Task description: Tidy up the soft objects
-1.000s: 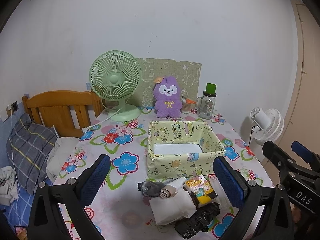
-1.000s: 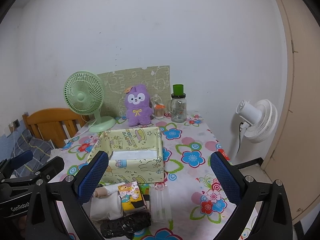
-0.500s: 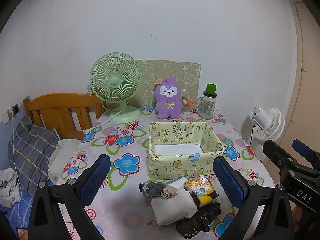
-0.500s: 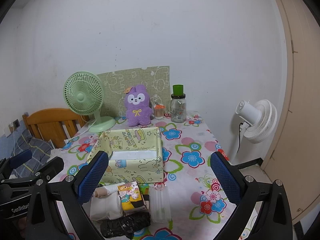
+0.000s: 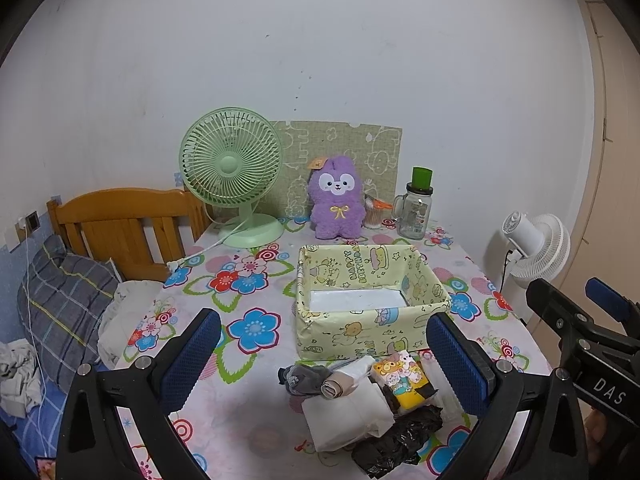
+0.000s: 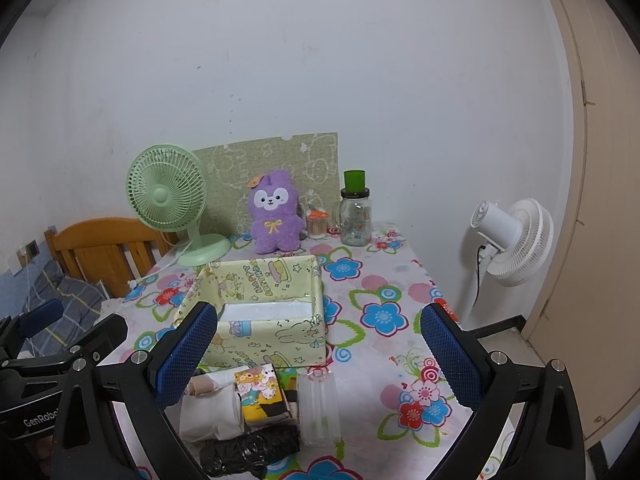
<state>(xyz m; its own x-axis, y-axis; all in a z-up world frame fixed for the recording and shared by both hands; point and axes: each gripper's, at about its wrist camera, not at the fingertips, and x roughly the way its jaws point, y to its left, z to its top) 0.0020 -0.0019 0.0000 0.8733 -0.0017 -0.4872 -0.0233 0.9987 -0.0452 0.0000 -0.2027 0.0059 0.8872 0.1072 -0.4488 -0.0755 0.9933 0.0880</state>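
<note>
A yellow cartoon-print box (image 5: 368, 312) (image 6: 260, 316) stands open and empty on the flowered table. In front of it lies a pile: grey rolled socks (image 5: 302, 376), a beige roll (image 5: 338, 386), a white folded cloth (image 5: 346, 414) (image 6: 210, 412), a yellow cartoon packet (image 5: 402, 380) (image 6: 260, 392), a black bag (image 5: 400, 440) (image 6: 248, 450) and a clear packet (image 6: 320, 408). My left gripper (image 5: 324, 364) is open above the pile, holding nothing. My right gripper (image 6: 320, 360) is open above the pile's right side, holding nothing.
At the table's back stand a green fan (image 5: 236, 172), a purple plush (image 5: 338, 204) and a glass jar with green lid (image 5: 416, 212). A wooden headboard (image 5: 120, 228) and bedding are left. A white floor fan (image 6: 512, 240) stands right.
Both views have shifted very slightly; the objects on the table have not moved and both grippers stay open.
</note>
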